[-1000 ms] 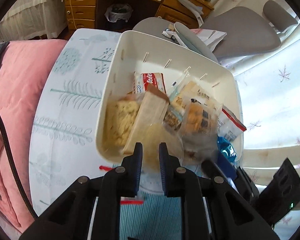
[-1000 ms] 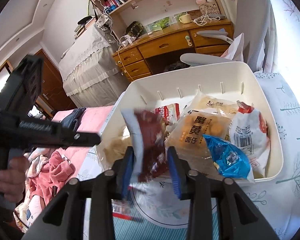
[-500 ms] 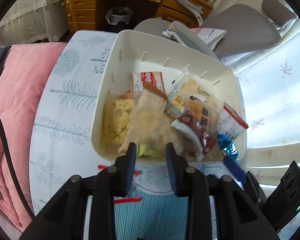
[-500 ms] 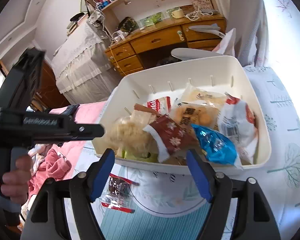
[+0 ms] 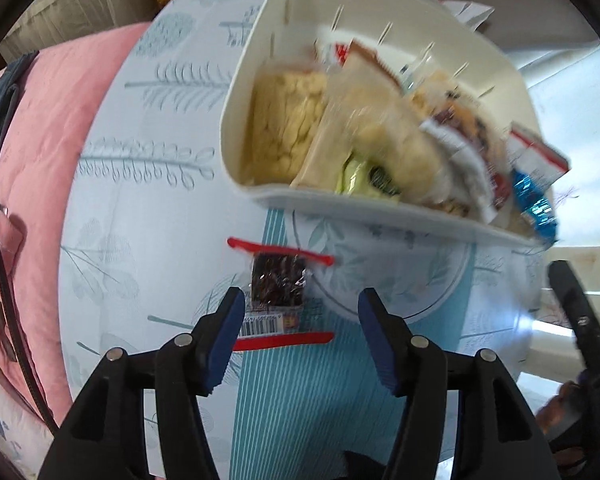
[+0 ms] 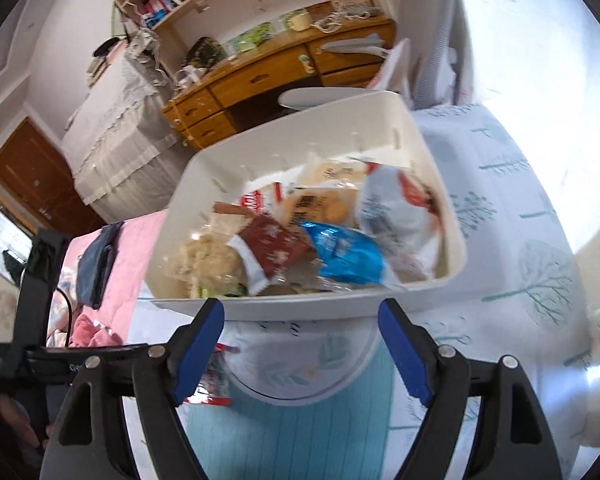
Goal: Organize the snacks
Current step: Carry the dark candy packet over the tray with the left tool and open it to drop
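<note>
A white bin (image 5: 340, 212) (image 6: 300, 304) full of snack packets stands on the patterned tablecloth. A dark snack packet with red edges (image 5: 278, 288) (image 6: 214, 380) lies flat on the cloth just in front of the bin. My left gripper (image 5: 302, 312) hangs low over this packet, its jaws opening; the packet sits by the left fingertip, untouched. My right gripper (image 6: 300, 334) is open and empty in front of the bin's near rim. A dark red packet (image 6: 268, 248) and a blue one (image 6: 346, 254) lie on top inside the bin.
A pink quilt (image 5: 32, 168) borders the table on the left. Behind the bin stand a wooden desk with drawers (image 6: 260, 80) and a grey chair (image 6: 432, 40). The other gripper's black body (image 5: 580, 320) shows at the right edge of the left wrist view.
The right gripper opened and dropped the dark red packet into the bin, then drew back. The left gripper, shut before, sank toward the table and opened over the red-edged packet.
</note>
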Demonstrator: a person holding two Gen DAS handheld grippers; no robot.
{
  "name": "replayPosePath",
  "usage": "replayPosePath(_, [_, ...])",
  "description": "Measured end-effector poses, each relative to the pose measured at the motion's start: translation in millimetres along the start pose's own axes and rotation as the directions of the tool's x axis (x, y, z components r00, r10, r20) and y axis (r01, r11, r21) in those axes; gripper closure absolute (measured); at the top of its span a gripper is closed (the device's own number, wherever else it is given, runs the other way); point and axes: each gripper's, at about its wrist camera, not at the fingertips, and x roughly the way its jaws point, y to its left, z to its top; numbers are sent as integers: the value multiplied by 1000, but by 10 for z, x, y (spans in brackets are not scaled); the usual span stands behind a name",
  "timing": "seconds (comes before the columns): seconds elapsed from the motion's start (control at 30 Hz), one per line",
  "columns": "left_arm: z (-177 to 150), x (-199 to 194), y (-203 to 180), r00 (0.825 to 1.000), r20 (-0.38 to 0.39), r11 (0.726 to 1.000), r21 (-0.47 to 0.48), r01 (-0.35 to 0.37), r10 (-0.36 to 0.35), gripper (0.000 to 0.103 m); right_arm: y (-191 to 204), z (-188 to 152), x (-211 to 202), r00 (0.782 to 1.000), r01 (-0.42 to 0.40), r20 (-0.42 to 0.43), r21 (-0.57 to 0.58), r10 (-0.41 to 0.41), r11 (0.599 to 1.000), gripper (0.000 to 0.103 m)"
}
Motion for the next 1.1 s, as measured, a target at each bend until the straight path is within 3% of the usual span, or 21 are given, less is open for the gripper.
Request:
replayPosePath(0.13, [-33, 225, 49, 999, -33, 999, -7, -35, 35, 38, -109, -43, -37, 999, 41, -22, 40, -40, 998, 23])
replayPosePath(0.57, [70, 613, 183, 994, -57, 996, -13, -90, 89, 36, -347, -258, -76, 989, 118, -104, 91, -108, 989, 23])
replayPosePath(0.77, [110, 658, 248, 995, -60, 997, 2, -78, 78, 44, -336, -220, -48, 989, 121, -100, 101, -111, 988, 23])
replayPosePath(0.93, [178, 522, 310, 998, -38, 999, -19, -46, 45, 63, -263, -195, 12, 990, 109, -102, 81, -100, 991, 23])
replayPosePath(1.1, [176, 452, 589, 997, -55, 995, -88, -51, 46, 64, -180, -180, 117, 989, 86, -128, 69, -76, 994, 23])
